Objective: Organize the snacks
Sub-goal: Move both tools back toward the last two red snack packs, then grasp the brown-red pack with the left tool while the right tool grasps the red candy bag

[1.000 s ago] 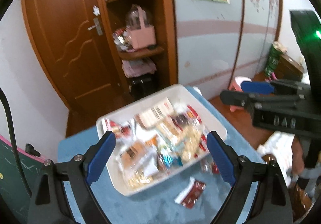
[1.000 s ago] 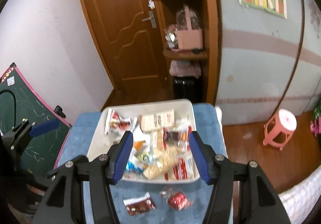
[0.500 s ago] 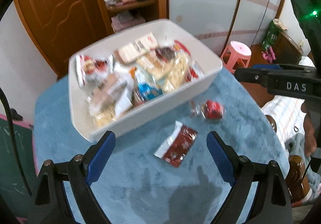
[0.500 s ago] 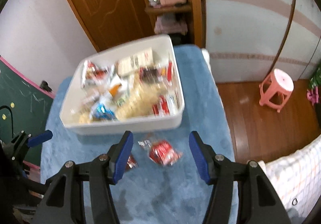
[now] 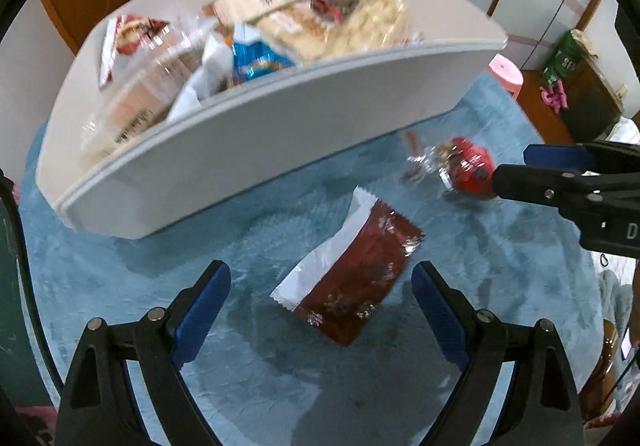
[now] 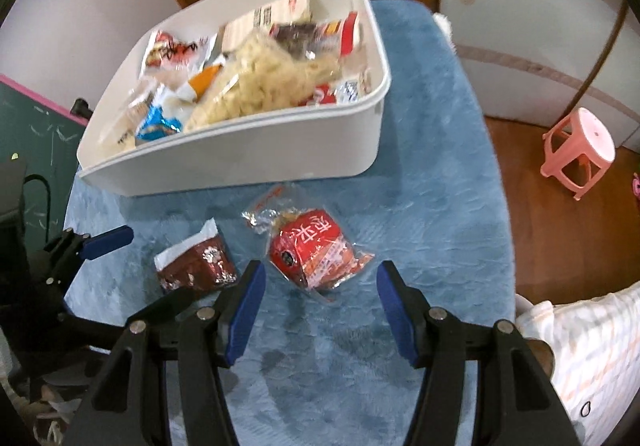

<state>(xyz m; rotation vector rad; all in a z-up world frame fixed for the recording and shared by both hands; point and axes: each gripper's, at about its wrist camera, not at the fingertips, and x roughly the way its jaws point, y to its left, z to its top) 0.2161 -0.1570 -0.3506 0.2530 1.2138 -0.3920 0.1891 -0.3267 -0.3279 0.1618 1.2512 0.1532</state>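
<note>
White bin (image 6: 256,154) of snacks sits on my blue cloth (image 6: 432,206). Only the right view shows the pink stool (image 6: 578,150). Dark red packet (image 5: 352,282) lies between my left gripper's (image 5: 320,310) spread fingers; red packet (image 6: 314,254) just ahead of right gripper (image 6: 320,306), released. Both came lower and closer in 1 second.

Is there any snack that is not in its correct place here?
Yes. Two packets lie on the blue cloth outside the white bin: a dark red packet between the open left gripper fingers, and a bright red packet ahead of the open right gripper. The other snacks are in the bin.
</note>
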